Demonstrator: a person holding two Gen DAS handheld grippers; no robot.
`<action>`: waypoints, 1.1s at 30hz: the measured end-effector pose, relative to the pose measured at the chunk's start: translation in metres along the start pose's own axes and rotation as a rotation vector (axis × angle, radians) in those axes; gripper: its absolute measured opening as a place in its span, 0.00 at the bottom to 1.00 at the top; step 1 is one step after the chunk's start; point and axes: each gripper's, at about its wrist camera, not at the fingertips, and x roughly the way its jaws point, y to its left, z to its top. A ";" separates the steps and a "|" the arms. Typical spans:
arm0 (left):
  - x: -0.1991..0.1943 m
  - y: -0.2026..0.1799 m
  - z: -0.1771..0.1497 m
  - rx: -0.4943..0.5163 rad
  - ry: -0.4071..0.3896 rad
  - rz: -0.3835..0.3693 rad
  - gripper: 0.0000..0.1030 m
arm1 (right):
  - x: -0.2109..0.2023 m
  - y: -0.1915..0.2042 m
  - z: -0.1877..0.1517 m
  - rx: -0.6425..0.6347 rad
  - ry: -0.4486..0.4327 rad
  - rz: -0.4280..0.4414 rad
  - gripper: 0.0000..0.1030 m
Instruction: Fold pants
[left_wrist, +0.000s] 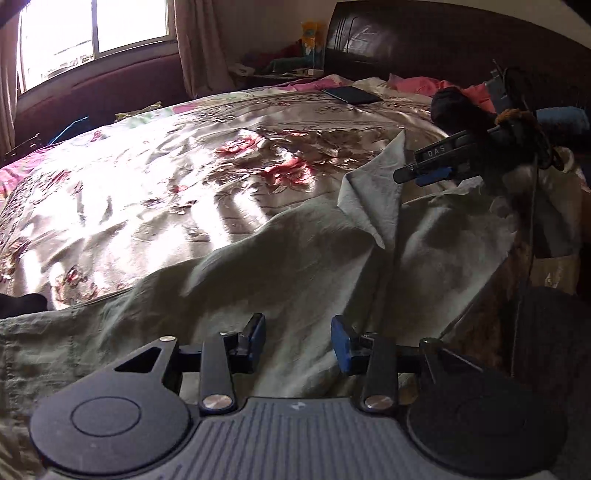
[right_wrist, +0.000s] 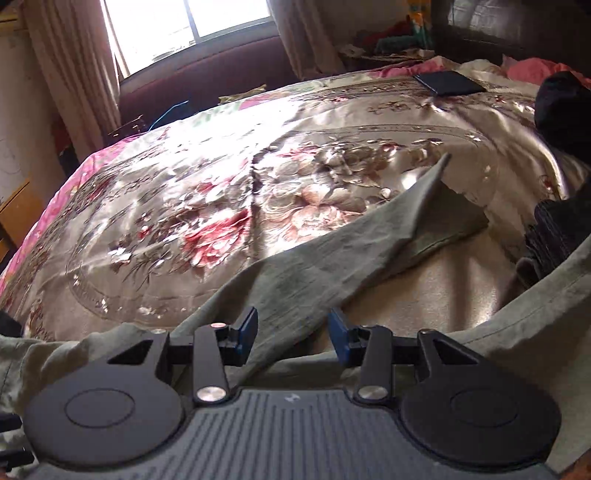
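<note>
While the pants (left_wrist: 258, 258) lie spread over the near edge of the bed (left_wrist: 147, 166), both grippers hang above them with nothing between the pads. Left gripper (left_wrist: 298, 341) released, jaws parted, blue pads clear of the cloth below. Right gripper (right_wrist: 291, 334) also released, jaws parted, over a fold of the grey-green fabric; no cloth pinched.

In the left wrist view the right gripper shows at far right (left_wrist: 424, 173), side-on, just beside a raised, creased flap of the pants, with a black glove or sleeve behind it; touching or not, cannot tell.

In the right wrist view one pant leg (right_wrist: 369, 229) runs diagonally from near centre toward the far right, its end folded over into a peak. More of the pants bunches along the near edge, left and right.

The bed has a shiny floral cover in beige and red. A dark flat phone or tablet (left_wrist: 351, 95) lies on the far side, well apart from the pants. Pink cloth (left_wrist: 417, 86) sits near the dark headboard (left_wrist: 424, 40). A bright window (right_wrist: 184, 26) with curtains is at far left.
</note>
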 end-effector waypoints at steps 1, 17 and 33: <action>0.011 -0.009 0.006 0.007 -0.007 -0.013 0.51 | 0.006 -0.015 0.005 0.052 -0.003 -0.021 0.42; 0.106 -0.080 0.062 0.071 0.000 -0.122 0.52 | 0.073 -0.102 0.067 0.235 -0.130 -0.085 0.43; 0.090 -0.107 0.088 0.161 -0.039 -0.064 0.52 | -0.038 -0.102 0.098 0.120 -0.274 0.010 0.01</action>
